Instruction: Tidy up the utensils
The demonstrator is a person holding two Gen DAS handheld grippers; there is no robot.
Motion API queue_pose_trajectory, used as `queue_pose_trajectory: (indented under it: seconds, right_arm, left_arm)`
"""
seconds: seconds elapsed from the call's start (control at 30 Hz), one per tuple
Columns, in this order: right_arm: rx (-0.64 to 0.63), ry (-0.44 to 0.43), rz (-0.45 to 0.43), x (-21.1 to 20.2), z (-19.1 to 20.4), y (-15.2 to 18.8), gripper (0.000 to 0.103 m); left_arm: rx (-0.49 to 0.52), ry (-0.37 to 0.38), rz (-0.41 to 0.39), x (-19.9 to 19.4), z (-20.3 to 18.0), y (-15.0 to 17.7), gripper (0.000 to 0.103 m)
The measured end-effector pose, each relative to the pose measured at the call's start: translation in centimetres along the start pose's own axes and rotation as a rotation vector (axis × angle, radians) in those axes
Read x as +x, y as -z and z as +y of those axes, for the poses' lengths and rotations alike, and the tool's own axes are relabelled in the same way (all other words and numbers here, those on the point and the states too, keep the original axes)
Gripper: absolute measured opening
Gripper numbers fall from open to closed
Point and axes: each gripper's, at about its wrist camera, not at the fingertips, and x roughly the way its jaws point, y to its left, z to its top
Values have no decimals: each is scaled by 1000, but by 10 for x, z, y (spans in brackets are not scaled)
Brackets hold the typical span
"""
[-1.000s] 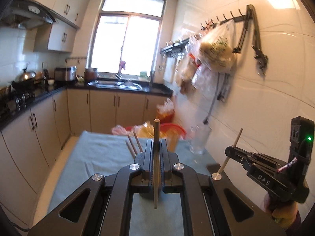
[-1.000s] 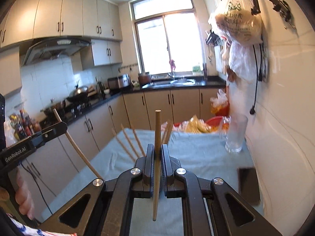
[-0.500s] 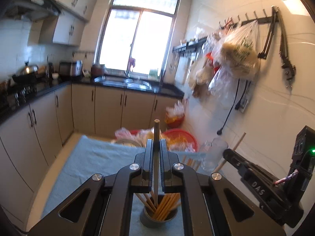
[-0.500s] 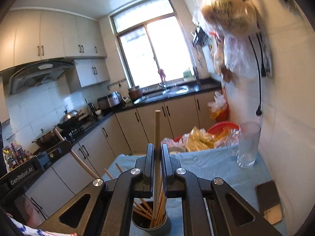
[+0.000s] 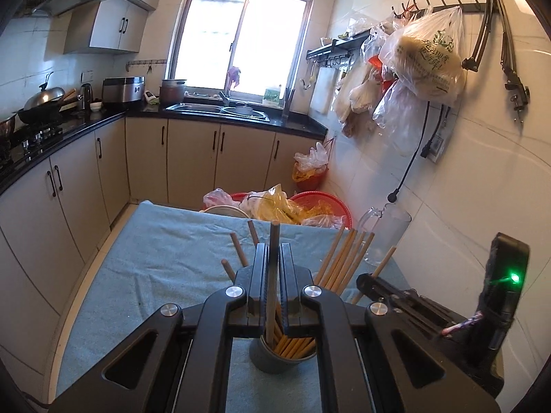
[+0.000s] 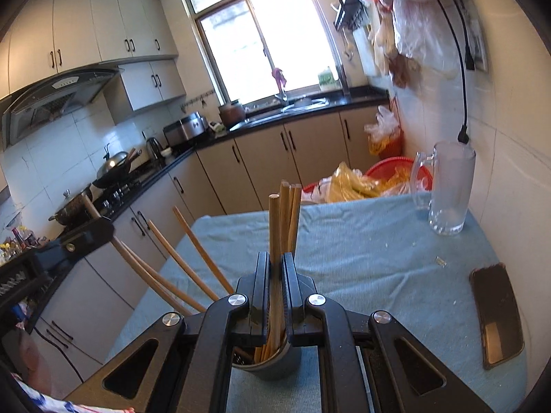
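A grey holder [image 5: 275, 359] [image 6: 275, 361] stands on the blue cloth just under both grippers, with several wooden chopsticks leaning out of it. My left gripper [image 5: 273, 251] is shut on one upright chopstick [image 5: 274, 237] whose lower end reaches down into the holder. My right gripper [image 6: 274, 258] is shut on another upright chopstick [image 6: 273, 216], its lower end also inside the holder. In the left wrist view the right gripper [image 5: 370, 280] shows at the right. In the right wrist view the left gripper [image 6: 93, 232] shows at the left.
The table [image 6: 361, 258] wears a blue cloth. A glass mug [image 6: 447, 189] [image 5: 384, 234] stands near the tiled wall at the right, and a dark phone [image 6: 496, 313] lies closer by. Red baskets with plastic bags [image 5: 310, 206] sit past the far edge.
Both grippers have come forward and down with their chopsticks. The holder, unseen a second ago, now sits below the jaws, and both chopsticks' lower ends have gone into it.
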Motion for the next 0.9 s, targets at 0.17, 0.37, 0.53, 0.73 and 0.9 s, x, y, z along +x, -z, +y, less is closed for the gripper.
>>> queue_pose_trajectory:
  seconds: [0.17,0.37,0.53,0.73,0.9]
  right_arm:
    - [-2,4,14,5,-1,1,7]
    - [-12,11,10,4,2,-4,25]
    - [-7,20,-26,-8,3,-11,39]
    - [-5,31,-81,-37,4,-16,47]
    - [-7,44,-120,-70,6,-7,56]
  left_arm:
    - [-7,-4,-6,-11,3,3,19]
    - [-28,-31,-46,-27,11,1,35]
    - [-60,-20,-44,-47,19,-2,36]
    - [-71,-18,-71,-87,23,5,53]
    - [-89,2,-57,-114,31,20,66]
